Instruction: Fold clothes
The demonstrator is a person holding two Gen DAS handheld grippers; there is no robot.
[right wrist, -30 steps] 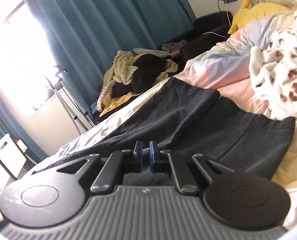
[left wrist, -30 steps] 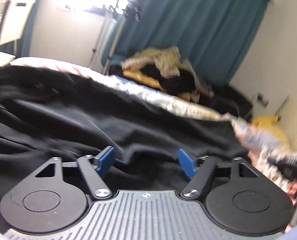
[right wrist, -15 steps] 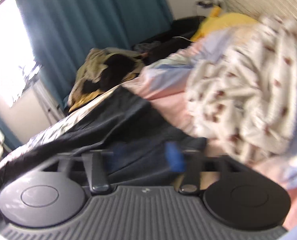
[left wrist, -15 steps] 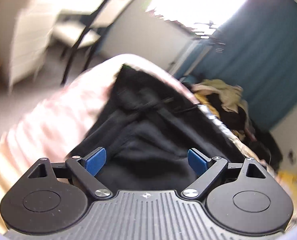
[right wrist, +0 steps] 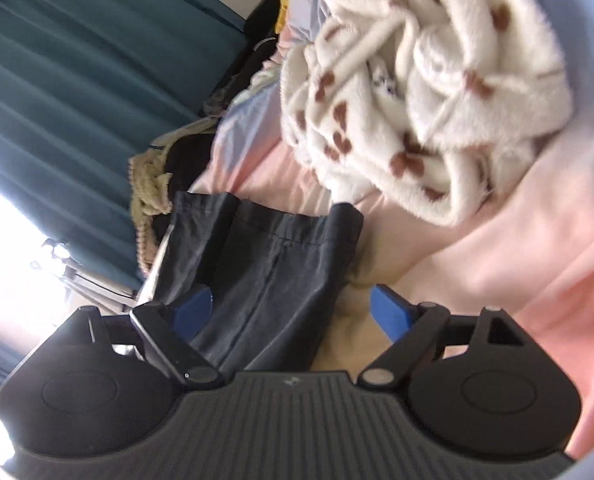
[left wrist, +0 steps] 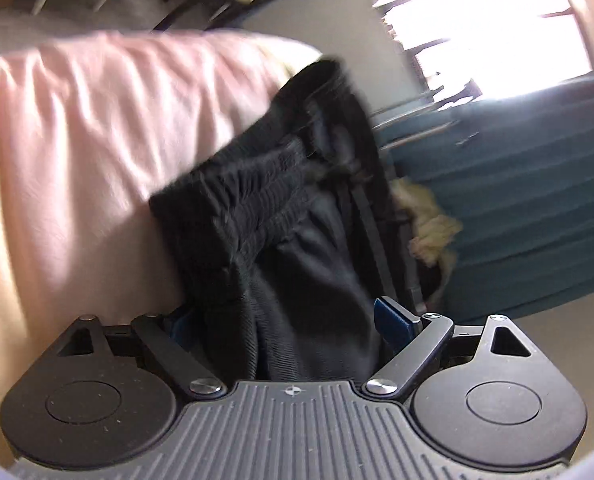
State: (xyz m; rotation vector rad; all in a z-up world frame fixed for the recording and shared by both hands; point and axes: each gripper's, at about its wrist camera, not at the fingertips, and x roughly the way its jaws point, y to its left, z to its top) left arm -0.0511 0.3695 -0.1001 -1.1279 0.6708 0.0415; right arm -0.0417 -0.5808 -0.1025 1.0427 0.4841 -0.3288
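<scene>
One black trousers (left wrist: 297, 240), gathered elastic waistband, creased.

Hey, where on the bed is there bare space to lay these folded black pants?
Bare pink sheet lies left of the pants' waistband in the left wrist view. In the right wrist view, pink sheet is free below the spotted fleece blanket, right of the pant hems. The head end is crowded with that blanket.

Your left gripper (left wrist: 285, 326) has its blue fingers (left wrist: 393, 320) spread wide, having closed in slightly just now, with the black trousers (left wrist: 297, 240) lying between them, elastic waistband farthest from you. They rest on the pink bed sheet (left wrist: 77, 152); a teal curtain (left wrist: 537, 200) hangs at right.
</scene>
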